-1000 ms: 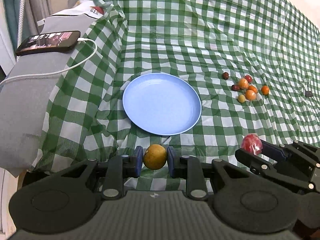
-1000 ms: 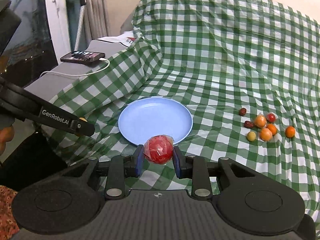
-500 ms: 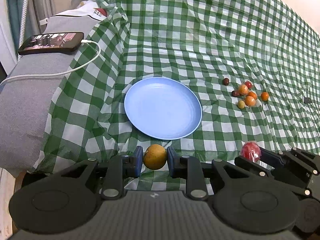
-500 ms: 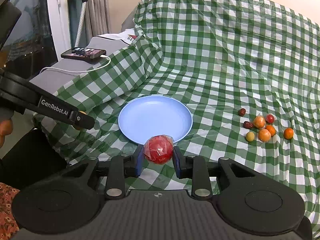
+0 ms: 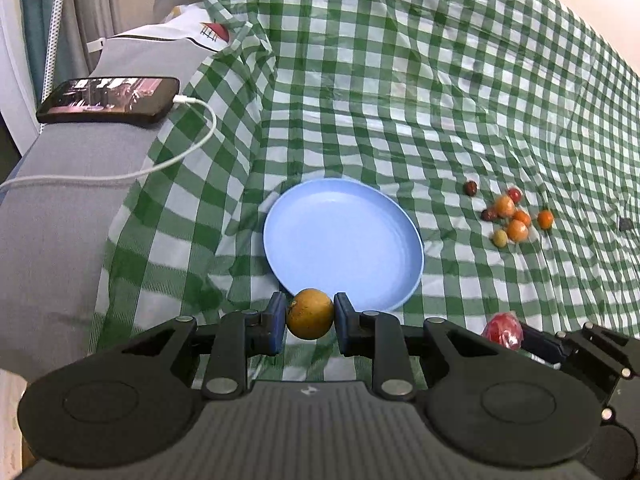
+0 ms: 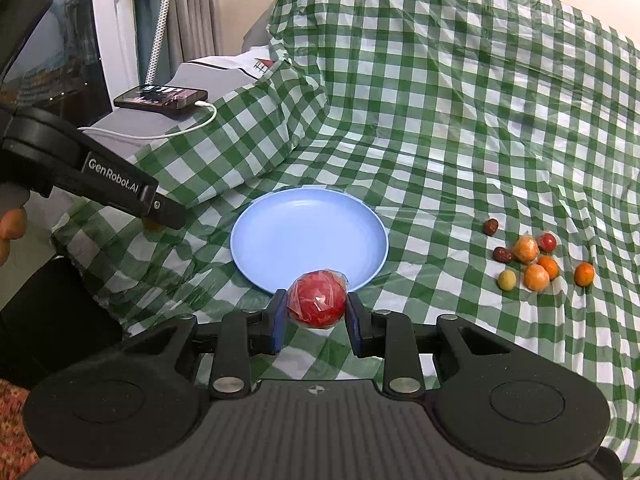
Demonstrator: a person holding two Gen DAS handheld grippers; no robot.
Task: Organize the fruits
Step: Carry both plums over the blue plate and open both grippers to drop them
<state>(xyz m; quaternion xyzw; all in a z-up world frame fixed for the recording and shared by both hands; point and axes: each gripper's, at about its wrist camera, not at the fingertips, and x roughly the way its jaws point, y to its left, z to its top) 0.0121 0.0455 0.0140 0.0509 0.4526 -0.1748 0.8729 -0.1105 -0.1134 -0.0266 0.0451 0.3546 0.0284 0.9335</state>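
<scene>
My left gripper [image 5: 310, 322] is shut on a yellow-brown round fruit [image 5: 309, 313], held just short of the near rim of the empty blue plate [image 5: 340, 236]. My right gripper [image 6: 317, 307] is shut on a red fruit wrapped in clear film [image 6: 317, 298], held at the plate's [image 6: 308, 236] near rim. The red fruit also shows in the left wrist view [image 5: 503, 329] at lower right. A cluster of small orange, red, dark and yellow fruits [image 5: 510, 216] lies on the cloth right of the plate; it also shows in the right wrist view [image 6: 534, 258].
A green-and-white checked cloth [image 5: 400, 100] covers the surface, rumpled at the left. A phone [image 5: 110, 100] with a white charging cable [image 5: 160, 164] lies on a grey ledge at the far left. The left gripper's body [image 6: 80, 168] crosses the right wrist view's left side.
Both grippers have drawn back and risen slightly, still holding their fruits; the plate and small fruits sit lower and nearer the fingertips in the left wrist view.
</scene>
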